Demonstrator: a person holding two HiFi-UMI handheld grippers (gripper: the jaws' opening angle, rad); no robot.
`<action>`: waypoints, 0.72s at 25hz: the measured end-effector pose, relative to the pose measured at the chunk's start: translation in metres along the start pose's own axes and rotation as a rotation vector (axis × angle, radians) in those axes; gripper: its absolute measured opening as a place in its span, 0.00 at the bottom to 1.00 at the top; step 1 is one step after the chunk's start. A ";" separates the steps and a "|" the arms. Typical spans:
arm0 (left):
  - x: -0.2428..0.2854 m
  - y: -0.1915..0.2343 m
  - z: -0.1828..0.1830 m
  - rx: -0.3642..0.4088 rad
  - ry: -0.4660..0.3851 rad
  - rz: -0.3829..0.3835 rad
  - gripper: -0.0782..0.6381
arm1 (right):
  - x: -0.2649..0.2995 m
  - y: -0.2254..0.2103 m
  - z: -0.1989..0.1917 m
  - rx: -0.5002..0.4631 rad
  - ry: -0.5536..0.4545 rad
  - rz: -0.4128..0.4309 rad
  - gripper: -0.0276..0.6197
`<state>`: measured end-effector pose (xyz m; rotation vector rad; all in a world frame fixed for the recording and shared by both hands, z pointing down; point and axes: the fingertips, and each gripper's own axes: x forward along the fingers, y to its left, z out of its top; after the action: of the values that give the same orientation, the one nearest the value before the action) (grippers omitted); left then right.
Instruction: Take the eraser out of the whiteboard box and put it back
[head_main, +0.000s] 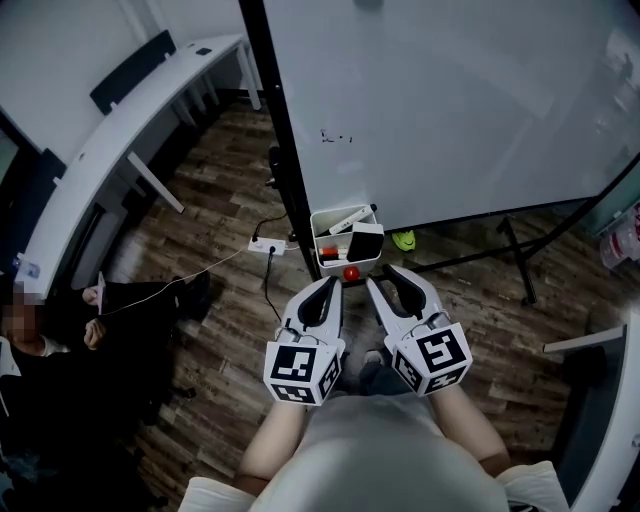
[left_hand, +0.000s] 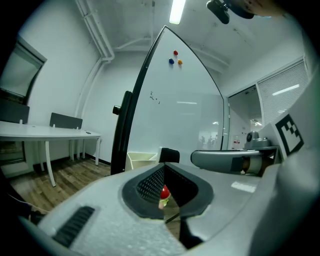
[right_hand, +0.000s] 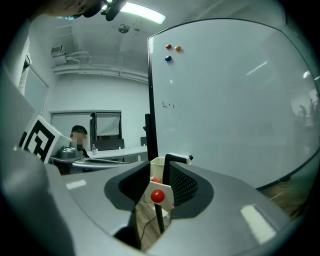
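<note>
on whiteboard (head_main: 450, 100), small black scribble (head_main: 337, 136), illegible; eraser (head_main: 366, 240) in box (head_main: 328, 262).

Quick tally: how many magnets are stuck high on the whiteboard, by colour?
Red magnet: 1
Orange magnet: 1
Blue magnet: 1
Total: 3
</note>
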<state>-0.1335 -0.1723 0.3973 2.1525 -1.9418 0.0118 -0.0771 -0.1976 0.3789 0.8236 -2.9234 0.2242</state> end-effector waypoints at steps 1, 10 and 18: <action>0.003 0.002 0.000 0.000 0.000 0.008 0.12 | 0.004 -0.003 0.000 -0.002 0.003 0.008 0.24; 0.024 0.013 0.000 -0.001 0.001 0.067 0.12 | 0.027 -0.027 -0.002 -0.024 0.029 0.045 0.39; 0.032 0.020 0.000 -0.007 0.005 0.121 0.12 | 0.041 -0.037 -0.007 -0.020 0.050 0.091 0.49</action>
<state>-0.1492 -0.2051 0.4057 2.0256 -2.0634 0.0320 -0.0922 -0.2483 0.3958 0.6734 -2.9144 0.2189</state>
